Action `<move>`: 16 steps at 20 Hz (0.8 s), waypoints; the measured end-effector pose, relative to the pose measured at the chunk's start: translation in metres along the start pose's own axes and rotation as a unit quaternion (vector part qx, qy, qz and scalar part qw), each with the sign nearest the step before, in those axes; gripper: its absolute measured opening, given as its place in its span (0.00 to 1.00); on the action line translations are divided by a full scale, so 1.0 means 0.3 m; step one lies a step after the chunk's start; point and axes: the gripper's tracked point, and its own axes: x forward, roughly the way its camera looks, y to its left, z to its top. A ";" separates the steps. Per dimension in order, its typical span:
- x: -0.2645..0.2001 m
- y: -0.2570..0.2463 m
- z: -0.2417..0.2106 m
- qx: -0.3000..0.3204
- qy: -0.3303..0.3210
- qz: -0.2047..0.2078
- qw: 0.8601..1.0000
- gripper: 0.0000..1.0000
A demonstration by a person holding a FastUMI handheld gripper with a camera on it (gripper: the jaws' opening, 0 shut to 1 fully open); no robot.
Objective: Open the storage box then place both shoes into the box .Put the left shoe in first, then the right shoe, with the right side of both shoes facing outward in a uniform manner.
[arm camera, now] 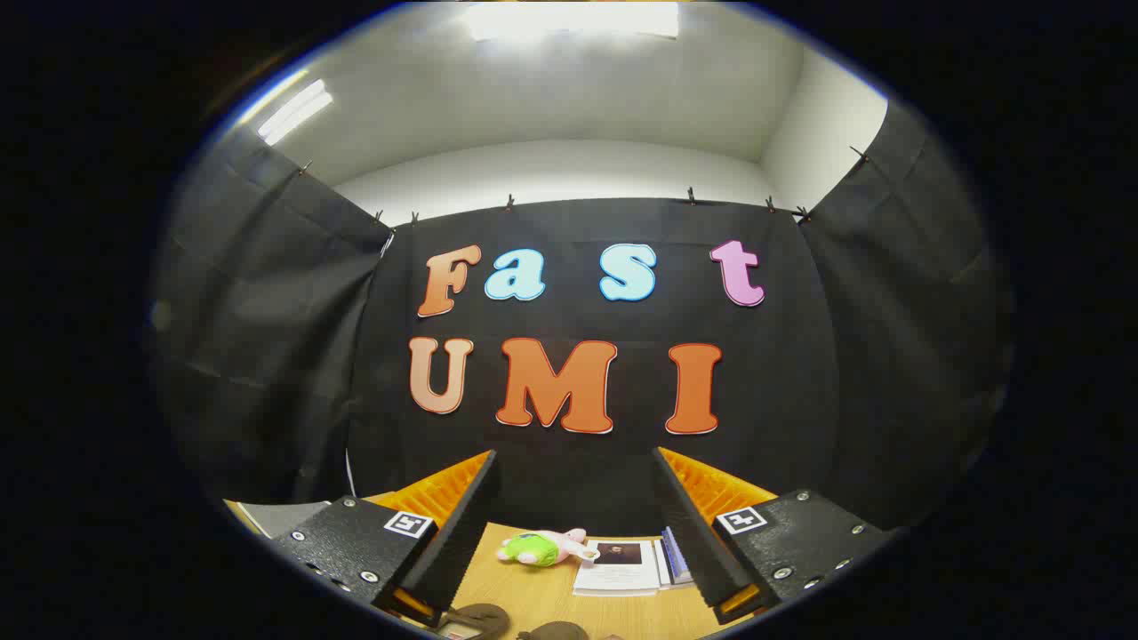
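Note:
My gripper (573, 462) is held high and level, its two fingers spread wide apart with nothing between them. Far below, on the wooden table (542, 600), the tops of two brown shoes peek in near the fingers' bases: one shoe (476, 618) by the left finger, another shoe (553, 632) just right of it. Most of each shoe is cut off, so I cannot tell which is left or right.
A small pink and green plush toy (540, 548) lies on the table beyond the shoes. To its right lie an open booklet (620, 566) and a blue-edged book (676, 556) by the right finger. Black cloth walls close the booth behind and at both sides.

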 end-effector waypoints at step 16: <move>-0.015 0.066 -0.006 0.016 0.005 0.026 1.000 1.00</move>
